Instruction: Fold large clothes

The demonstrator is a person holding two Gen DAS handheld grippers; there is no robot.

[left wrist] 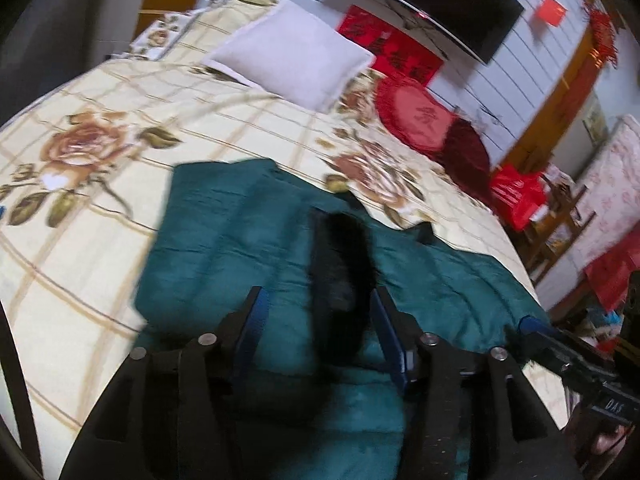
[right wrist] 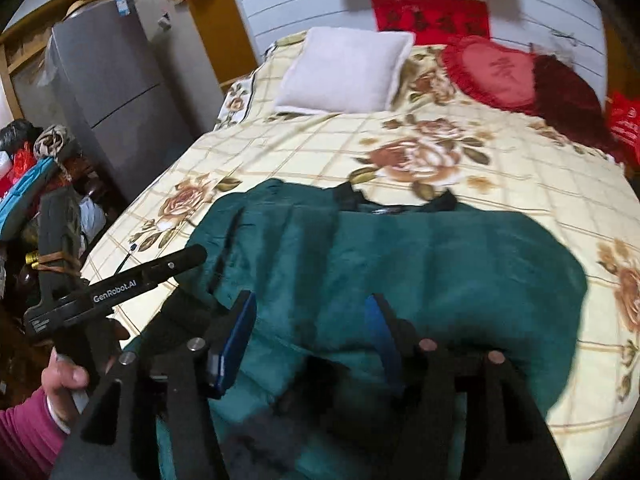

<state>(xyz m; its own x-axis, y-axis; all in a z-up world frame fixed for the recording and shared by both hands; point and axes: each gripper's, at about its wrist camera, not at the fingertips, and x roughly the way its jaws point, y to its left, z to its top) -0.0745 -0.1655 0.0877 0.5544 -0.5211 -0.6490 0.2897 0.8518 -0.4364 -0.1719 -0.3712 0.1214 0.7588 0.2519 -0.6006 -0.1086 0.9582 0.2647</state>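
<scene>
**Both grippers free above the green coat, between two folds**

The left gripper (left wrist: pixel 318 312) hangs over the near part of the green coat (left wrist: pixel 224 248). Its jaws stand apart, and the black fur trim (left wrist: pixel 340 264) of the coat lies between them, but the blue pads do not press on it as far as the blurred picture shows. So nothing is held on this side.

The coat lies spread on the bed (left wrist: pixel 80 208), across the near edge of the flowered cover, with its black collar (right wrist: pixel 400 202) pointing to the white pillow (right wrist: pixel 344 72) and the red cushion (right wrist: pixel 492 72) further back. It looks already doubled at the near side, though the blur makes this uncertain.

The right gripper (right wrist: pixel 312 316) is also over the coat, jaws apart, only green cloth beneath them and no cloth pinched.

My judgement is that one fold was just let go and the next grasp is not yet taken. The next move calls for each gripper to come down on an edge or corner of the coat, close on the thick padded cloth, and carry it over evenly. The padding is bulky, so a shallow pinch may slip.
</scene>
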